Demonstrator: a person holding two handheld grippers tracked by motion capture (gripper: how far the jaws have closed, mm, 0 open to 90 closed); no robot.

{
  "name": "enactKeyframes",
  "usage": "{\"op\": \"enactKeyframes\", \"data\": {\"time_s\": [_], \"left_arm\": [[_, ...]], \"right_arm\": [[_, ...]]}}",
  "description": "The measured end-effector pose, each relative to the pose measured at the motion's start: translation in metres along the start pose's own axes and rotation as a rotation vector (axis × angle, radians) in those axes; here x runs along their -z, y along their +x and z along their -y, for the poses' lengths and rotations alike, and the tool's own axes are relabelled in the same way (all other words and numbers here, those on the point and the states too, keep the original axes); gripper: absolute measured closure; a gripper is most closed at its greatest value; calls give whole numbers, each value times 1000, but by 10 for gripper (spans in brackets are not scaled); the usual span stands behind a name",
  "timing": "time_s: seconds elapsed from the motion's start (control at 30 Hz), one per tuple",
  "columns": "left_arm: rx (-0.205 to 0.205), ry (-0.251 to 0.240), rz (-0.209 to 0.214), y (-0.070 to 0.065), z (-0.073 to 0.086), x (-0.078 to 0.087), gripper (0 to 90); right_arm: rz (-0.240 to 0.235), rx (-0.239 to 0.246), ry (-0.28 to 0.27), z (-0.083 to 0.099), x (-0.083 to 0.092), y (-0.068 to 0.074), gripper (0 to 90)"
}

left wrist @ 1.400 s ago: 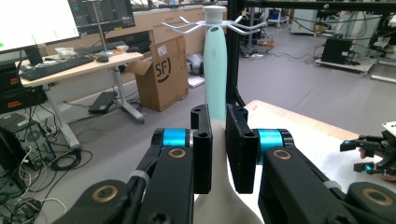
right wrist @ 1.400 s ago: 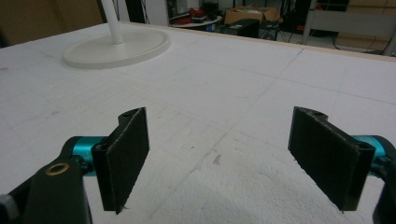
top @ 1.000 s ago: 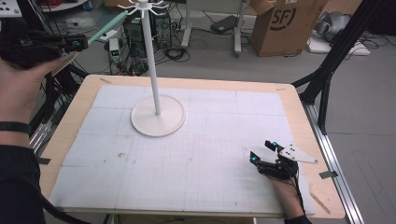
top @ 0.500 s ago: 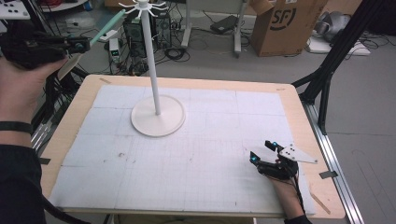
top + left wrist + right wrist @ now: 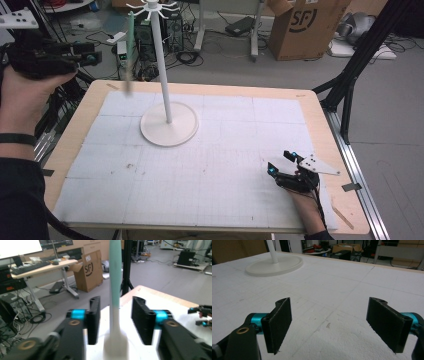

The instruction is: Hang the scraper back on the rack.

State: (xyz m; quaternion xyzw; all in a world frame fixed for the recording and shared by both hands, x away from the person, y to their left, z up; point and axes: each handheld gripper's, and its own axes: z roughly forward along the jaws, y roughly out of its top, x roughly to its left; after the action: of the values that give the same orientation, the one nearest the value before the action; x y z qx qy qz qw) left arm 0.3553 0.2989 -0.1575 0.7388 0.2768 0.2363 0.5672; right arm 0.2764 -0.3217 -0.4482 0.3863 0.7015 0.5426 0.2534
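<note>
A white stand (image 5: pixel 162 75) with hooks at its top rises from a round base (image 5: pixel 169 131) on the table's far left. A long teal and white stick-shaped thing (image 5: pixel 130 50) hangs blurred and nearly upright beside the pole, under the hooks. My left gripper (image 5: pixel 92 54) is held in the air left of it, jaws open. In the left gripper view the teal thing (image 5: pixel 115 277) shows in the gap of the left gripper (image 5: pixel 116 301), untouched. My right gripper (image 5: pixel 285 162) rests open at the front right. The right gripper (image 5: pixel 330 301) holds nothing and faces the base (image 5: pixel 274 265).
A white gridded mat (image 5: pixel 225 150) covers the wooden table (image 5: pixel 320 125). Black frame legs (image 5: pixel 350 75) stand off the right edge. A cardboard box (image 5: pixel 300 25), cables and desk legs lie on the floor beyond the far edge.
The teal thing was tilted at my left gripper's tips; now it hangs nearly upright by the stand, free of the jaws. The right gripper has not moved.
</note>
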Motion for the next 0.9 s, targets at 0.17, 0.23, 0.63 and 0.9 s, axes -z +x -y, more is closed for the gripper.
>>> {"op": "enactKeyframes", "data": {"time_s": [0.17,0.23,0.63,0.9], "left_arm": [[-20,-36,33,-8,29,7,314],[-39,-36,40,-14,46,8,264],[-3,-73,102,-52,185,5,205],[53,-81,76,-63,252,1,186]], "right_arm": [[-2,-2,3,0,0,0,198],[0,-1,-3,0,0,-1,198],[-3,-7,2,0,0,-1,198],[2,-9,2,0,0,-1,197]]}}
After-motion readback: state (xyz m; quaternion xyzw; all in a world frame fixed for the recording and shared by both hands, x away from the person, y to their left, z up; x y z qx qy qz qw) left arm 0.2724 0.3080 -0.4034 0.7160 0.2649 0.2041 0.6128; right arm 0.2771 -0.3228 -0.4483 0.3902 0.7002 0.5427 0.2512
